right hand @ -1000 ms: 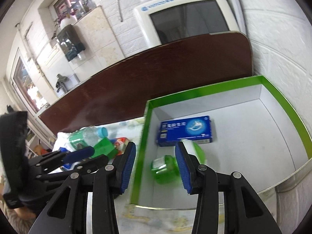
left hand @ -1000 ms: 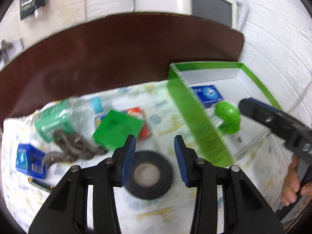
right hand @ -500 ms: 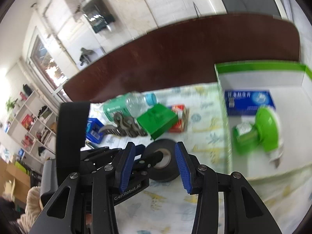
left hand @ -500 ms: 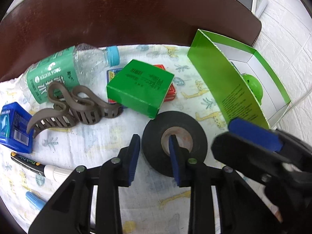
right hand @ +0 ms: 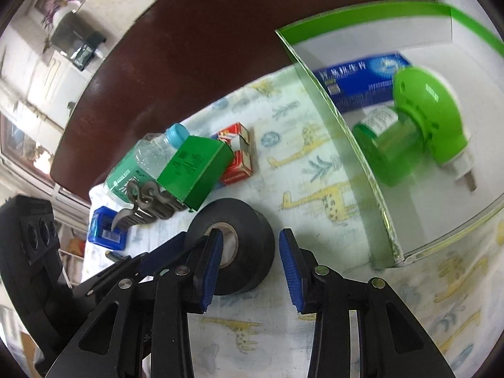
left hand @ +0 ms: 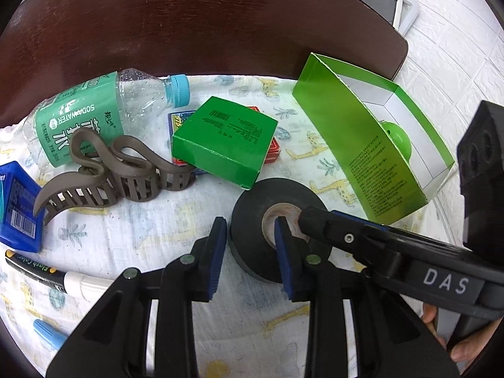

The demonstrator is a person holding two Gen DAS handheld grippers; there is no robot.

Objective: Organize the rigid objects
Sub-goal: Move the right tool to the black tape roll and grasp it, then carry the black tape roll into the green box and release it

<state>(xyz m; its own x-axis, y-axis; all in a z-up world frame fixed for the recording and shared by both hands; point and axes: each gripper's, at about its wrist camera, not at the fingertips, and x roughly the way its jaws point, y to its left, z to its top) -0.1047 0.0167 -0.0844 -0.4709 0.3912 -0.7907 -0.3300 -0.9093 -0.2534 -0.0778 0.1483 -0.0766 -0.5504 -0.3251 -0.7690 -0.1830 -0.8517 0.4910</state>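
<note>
**Black tape roll between two grippers, cloth-covered table**

Where the printed cloth (left hand: 151,226) covers the near part of the brown table (left hand: 189,25), a black tape roll (left hand: 252,217) lies flat, just off the near corner of the green-walled box (left hand: 356,145). The left gripper (left hand: 250,245) stands narrow, one pad outside the roll's wall and the other in its core; whether the pads press cannot be told. The right gripper (right hand: 250,261) straddles the opposite wall, jaws closing, the outer pad clear of the roll.

Contents of box: blue carton (right hand: 362,75) at the far wall, green plug-in device (right hand: 419,119) beside it.

On cloth, toward the far edge: small green box (left hand: 223,141) resting on a red packet (right hand: 237,157), soda-water bottle (left hand: 88,116) on its side, brown hair claw (left hand: 119,170). Left edge: blue packet (left hand: 17,208), marker (left hand: 53,277).
</note>
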